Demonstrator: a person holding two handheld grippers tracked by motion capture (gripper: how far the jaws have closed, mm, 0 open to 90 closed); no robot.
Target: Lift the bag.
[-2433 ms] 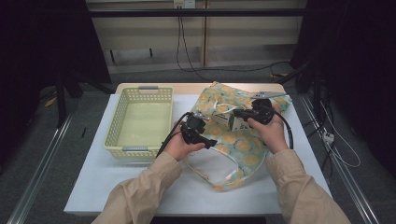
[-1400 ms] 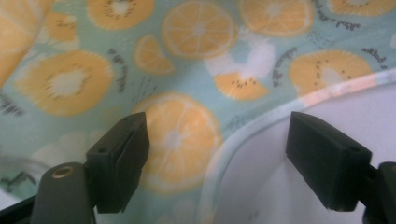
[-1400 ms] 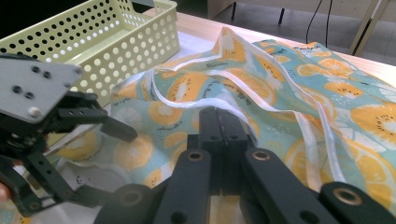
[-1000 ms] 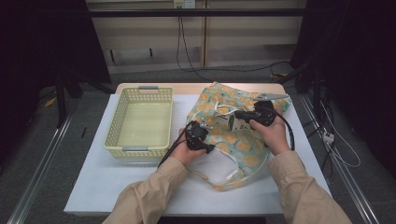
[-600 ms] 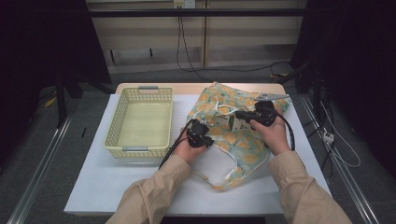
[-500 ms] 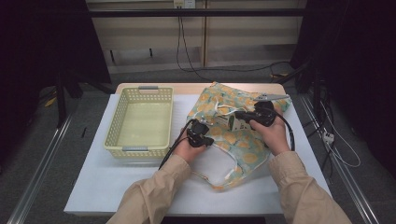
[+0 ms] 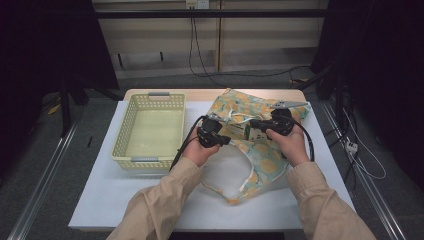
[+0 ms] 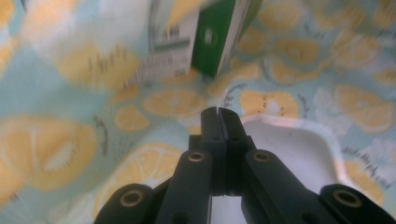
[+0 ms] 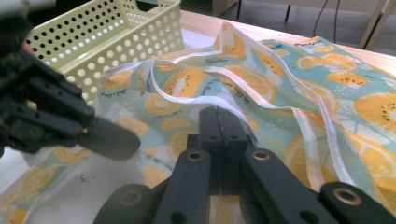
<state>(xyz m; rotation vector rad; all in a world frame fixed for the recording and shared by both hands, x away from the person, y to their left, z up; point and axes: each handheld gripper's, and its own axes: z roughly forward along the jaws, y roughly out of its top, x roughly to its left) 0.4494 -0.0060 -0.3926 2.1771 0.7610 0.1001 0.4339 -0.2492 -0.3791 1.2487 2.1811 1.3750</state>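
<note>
Both grippers, left [image 8: 218, 112] & right [image 9: 219, 112], pinch bag [image 7: 260, 150] rim, jaws together (fabric's thin). Risk: rim slips out, mouth flops shut on carton [image 8: 201, 42].

Bag [image 7: 265, 160]: soft cloth tote, pale blue w/ orange-slice print, white trim along edges and straps. Lying crumpled on white table top, right of centre, far end spreading toward back edge. Mouth is gaping open toward near side, white lining showing inside [image 8: 289, 144]. Thin white straps [image 9: 280, 100] are looping loose over folds.

Carton [image 7: 254, 132]: small box, green side + white printed panel w/ barcode-type marks [image 8: 205, 39]. Sitting tilted at bag's upper part, over the printed cloth, approx. mid-bag. Blurred in close view; label unreadable.
</note>
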